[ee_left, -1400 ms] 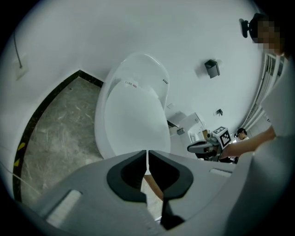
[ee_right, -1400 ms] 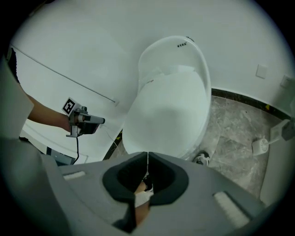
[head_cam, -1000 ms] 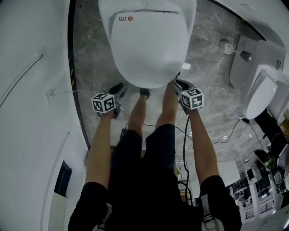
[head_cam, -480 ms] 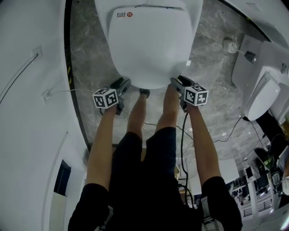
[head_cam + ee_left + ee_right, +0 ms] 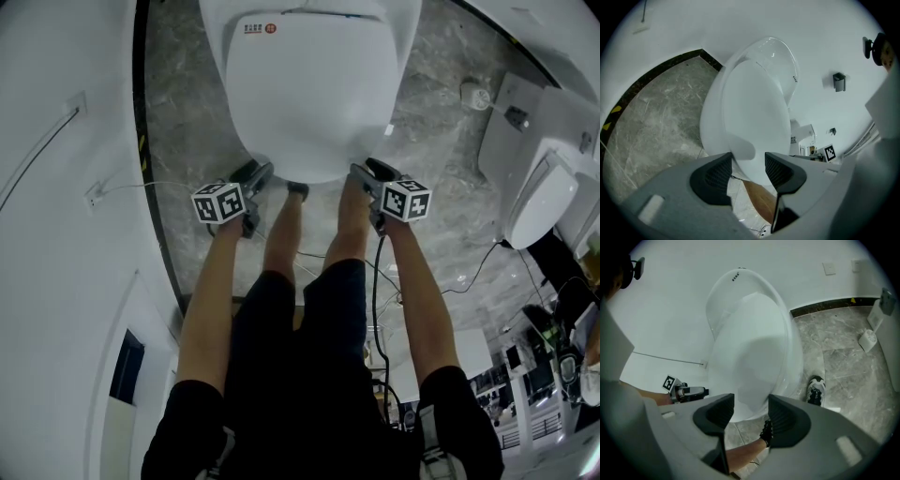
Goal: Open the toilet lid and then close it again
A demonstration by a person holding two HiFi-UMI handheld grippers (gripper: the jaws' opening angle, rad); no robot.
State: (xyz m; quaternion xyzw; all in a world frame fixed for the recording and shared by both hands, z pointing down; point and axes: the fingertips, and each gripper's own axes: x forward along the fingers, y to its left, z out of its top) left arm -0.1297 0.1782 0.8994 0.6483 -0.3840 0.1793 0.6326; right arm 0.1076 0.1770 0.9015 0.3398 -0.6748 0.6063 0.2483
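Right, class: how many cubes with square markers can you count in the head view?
2. One cube sits on the left gripper, left of the toilet lid; the other on the right gripper. None seems hidden.

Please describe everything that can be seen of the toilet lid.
The toilet lid is white, glossy, plastic-looking, a rounded oval. It lies shut and flat, with small print and a red mark near its hinge end. The left gripper and right gripper stand at the two sides of its front edge; their jaws have just been opening, the edge shows between them, and no pad presses on it.
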